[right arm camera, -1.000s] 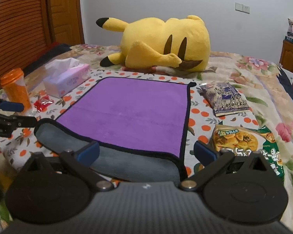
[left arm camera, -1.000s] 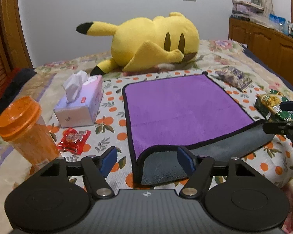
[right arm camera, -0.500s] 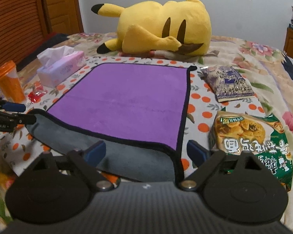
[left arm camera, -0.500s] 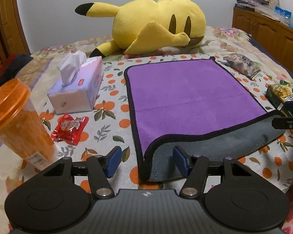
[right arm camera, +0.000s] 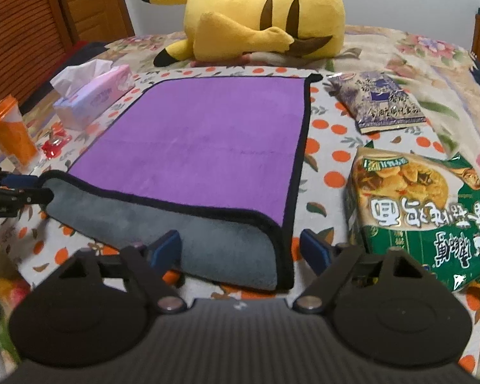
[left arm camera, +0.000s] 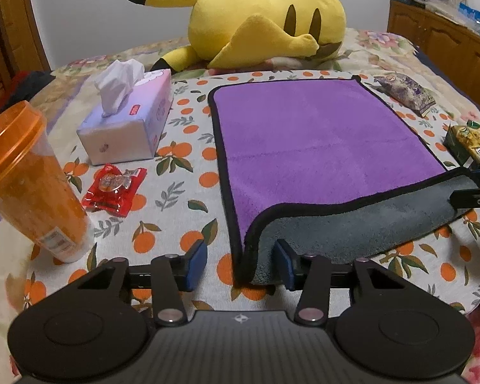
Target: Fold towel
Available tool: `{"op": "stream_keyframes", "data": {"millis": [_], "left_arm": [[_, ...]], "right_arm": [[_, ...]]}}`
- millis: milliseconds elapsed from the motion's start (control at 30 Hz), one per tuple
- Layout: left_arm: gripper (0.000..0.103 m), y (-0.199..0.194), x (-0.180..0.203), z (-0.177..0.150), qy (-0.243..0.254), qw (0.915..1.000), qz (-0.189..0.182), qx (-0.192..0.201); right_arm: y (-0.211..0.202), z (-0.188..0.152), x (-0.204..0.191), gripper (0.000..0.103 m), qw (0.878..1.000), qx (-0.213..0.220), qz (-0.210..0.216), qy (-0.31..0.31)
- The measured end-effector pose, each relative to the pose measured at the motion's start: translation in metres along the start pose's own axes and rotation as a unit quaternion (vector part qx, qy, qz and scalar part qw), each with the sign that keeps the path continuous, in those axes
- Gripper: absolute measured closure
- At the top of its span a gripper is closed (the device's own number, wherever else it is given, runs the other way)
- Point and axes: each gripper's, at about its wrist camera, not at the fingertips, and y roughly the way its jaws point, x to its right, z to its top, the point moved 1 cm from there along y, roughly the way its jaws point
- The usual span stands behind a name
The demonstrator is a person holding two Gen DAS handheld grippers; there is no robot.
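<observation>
Closing in: towel near corners straddled by left gripper and right gripper, jaws narrowing, nothing pinched yet, so corners can be lifted for folding.

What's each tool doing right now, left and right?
Left tool: open, closing around the towel's near left corner, pads not yet pressing.
Right tool: open, closing around the near right corner, no grip yet.

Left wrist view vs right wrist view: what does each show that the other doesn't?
Left wrist only: the left claw astride the towel's near left corner, and a wooden cabinet. Right wrist only: the right claw astride the near right corner, and a slatted wooden panel. Both: towel, yellow plush, tissue box, orange cup, green snack bag.
</observation>
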Motion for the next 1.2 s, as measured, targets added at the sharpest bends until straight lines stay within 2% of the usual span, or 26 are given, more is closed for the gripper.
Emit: {"op": "stream_keyframes", "data": {"millis": [33,167,267,333,433,500,600,800,1200], "left_arm": [[0.059,0.000,0.000,0.000,0.000,1.0000,-0.002,-0.001],[0.070,-0.001,0.001,0.000,-0.002,0.9999,-0.010,-0.002],[0.077,-0.001,0.002,0.000,-0.005,0.9998,-0.018,-0.003],[0.083,-0.001,0.003,0.000,-0.005,0.9997,-0.022,-0.003],[0.089,-0.002,0.004,0.000,-0.003,0.9998,-0.022,0.000],[0.092,-0.003,0.003,0.001,-0.003,0.9997,-0.024,0.002],[0.094,-0.005,0.003,0.002,-0.003,0.9996,-0.027,0.007],[0.096,-0.010,0.005,0.003,0.001,0.9993,-0.031,0.021],[0.096,-0.034,0.008,0.014,0.000,0.9965,-0.041,0.073]], "right_arm": [[0.000,0.000,0.000,0.031,1.000,-0.002,0.004,-0.001],[0.000,0.000,-0.002,0.039,1.000,-0.009,0.007,-0.007],[0.000,0.000,0.002,0.052,1.000,-0.014,0.006,-0.008],[0.001,0.000,0.005,0.068,1.000,-0.017,0.001,-0.011],[0.001,0.000,0.008,0.082,1.000,-0.017,-0.002,-0.009],[0.001,-0.001,0.008,0.083,1.000,-0.016,-0.005,-0.013],[0.001,-0.001,0.008,0.098,1.000,-0.016,-0.005,-0.018],[-0.001,0.000,0.007,0.099,1.000,-0.009,-0.005,-0.023],[-0.017,0.010,0.008,0.099,0.999,0.043,-0.007,-0.018]]}}
